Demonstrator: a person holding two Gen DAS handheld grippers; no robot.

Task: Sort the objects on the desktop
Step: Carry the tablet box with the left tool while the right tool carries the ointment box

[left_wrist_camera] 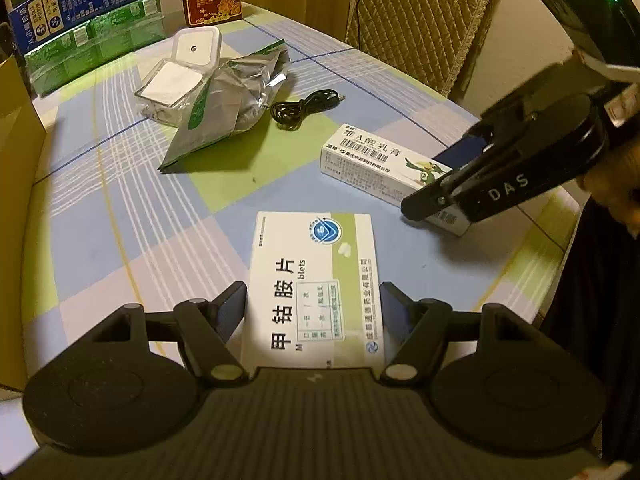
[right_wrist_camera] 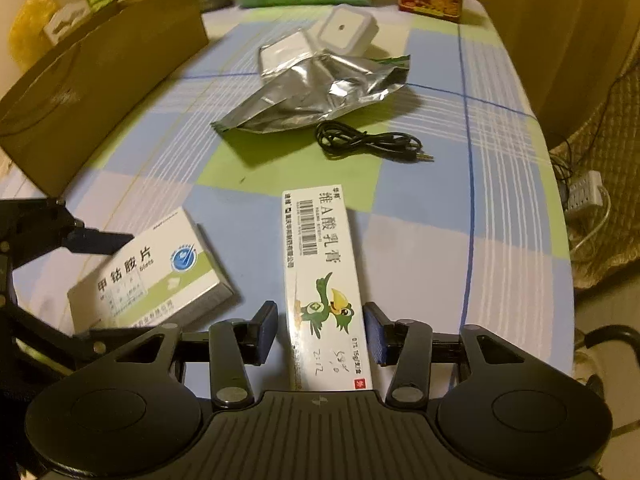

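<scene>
Left wrist view: left gripper (left_wrist_camera: 313, 308) straddling tablet box (left_wrist_camera: 314, 280), right gripper (right_wrist_camera: 320, 330) straddling cream box (right_wrist_camera: 320, 264), neither clamping; pouch (left_wrist_camera: 224, 108), cable (left_wrist_camera: 304, 108) lying unsorted on bench (left_wrist_camera: 120, 220).

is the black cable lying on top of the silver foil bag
No, the black cable lies on the tablecloth beside the silver foil bag, apart from it.

Black ribbed left tool (left_wrist_camera: 314, 312), blue pads, right tool (right_wrist_camera: 320, 328) marked "DAS"
</scene>
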